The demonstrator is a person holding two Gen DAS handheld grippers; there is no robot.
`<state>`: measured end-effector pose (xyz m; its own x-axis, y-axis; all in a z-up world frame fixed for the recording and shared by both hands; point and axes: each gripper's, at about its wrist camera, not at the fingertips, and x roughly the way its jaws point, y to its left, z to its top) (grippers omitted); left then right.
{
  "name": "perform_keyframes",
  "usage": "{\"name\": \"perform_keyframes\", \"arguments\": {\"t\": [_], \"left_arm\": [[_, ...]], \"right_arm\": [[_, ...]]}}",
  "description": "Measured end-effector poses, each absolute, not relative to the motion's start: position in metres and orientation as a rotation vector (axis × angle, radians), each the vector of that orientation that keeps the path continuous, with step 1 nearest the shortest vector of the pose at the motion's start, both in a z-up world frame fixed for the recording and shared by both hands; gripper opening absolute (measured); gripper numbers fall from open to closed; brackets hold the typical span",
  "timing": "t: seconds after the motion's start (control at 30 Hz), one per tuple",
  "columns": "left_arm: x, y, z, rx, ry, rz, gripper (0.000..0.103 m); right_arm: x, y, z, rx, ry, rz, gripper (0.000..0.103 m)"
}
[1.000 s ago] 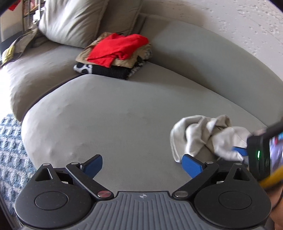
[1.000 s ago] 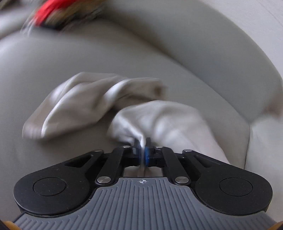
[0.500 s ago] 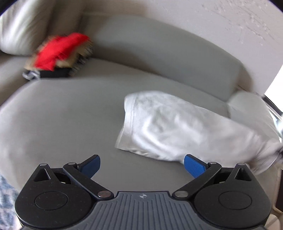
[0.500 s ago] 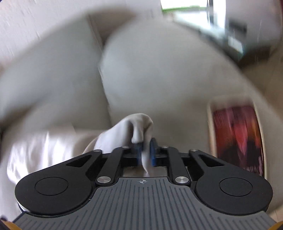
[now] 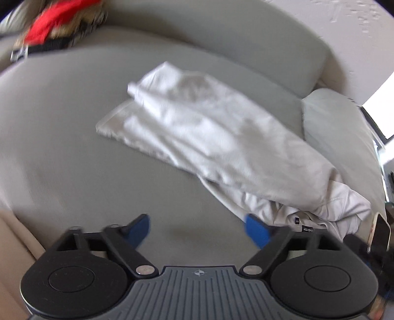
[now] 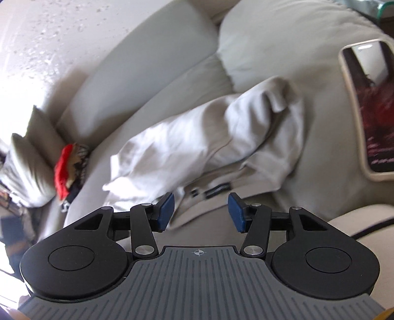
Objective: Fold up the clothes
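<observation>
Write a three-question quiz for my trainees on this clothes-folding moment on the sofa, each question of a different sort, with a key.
1. True or false: the right tongs are clamped on the white garment.
2. Multiple choice: where does the pile with the red garment lie? A) under the left tongs B) at the far end of the sofa seat C) on the floor
3. Fill in: the labelled end of the white garment lies nearest the ____ tongs.

Key: 1 false, both pairs are open and hold nothing; 2 B; 3 right.
</observation>
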<state>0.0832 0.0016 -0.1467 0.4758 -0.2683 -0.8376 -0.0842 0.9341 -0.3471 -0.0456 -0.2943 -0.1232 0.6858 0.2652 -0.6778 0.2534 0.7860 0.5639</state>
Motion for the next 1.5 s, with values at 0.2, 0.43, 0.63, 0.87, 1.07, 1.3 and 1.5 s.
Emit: {"name": "perform_keyframes", "arguments": {"t": [0.2,0.43,0.63,0.87,1.07,1.3,1.5], "left_arm": [[0.084,0.006,-0.143,-0.493,1.05,-0.134,0.034],[0.085,0.032,-0.14,-0.561,1.04,-0.091,0.035],[0.083,0.047,-0.137,-0.568,1.018,-0.115,0.038],[0.077,0.064,-0.139,-0.596,1.014,-0.137,0.043],[0.067,0.084,-0.134,-0.62,1.005,-0.122,0.043],[0.06,0.088,-0.132,-0.618,1.01,-0.126,0.048],[0.064,0.08,-0.135,-0.598,1.023,-0.139,0.048]], "right_arm": [[-0.02,-0.256,-0.128,0.463,0.843,0.178,0.053],[-0.022,-0.183,-0.14,-0.069,0.789,0.301,0.052],[-0.008,-0.154,-0.159,-0.305,0.754,0.319,0.036],[0.001,-0.158,-0.146,-0.17,0.776,0.259,0.006],[-0.033,-0.161,-0.115,0.065,0.84,0.42,0.005],[-0.041,-0.181,-0.108,0.181,0.907,0.409,0.023],[0.009,-0.184,-0.122,0.385,0.871,0.38,0.045]]}}
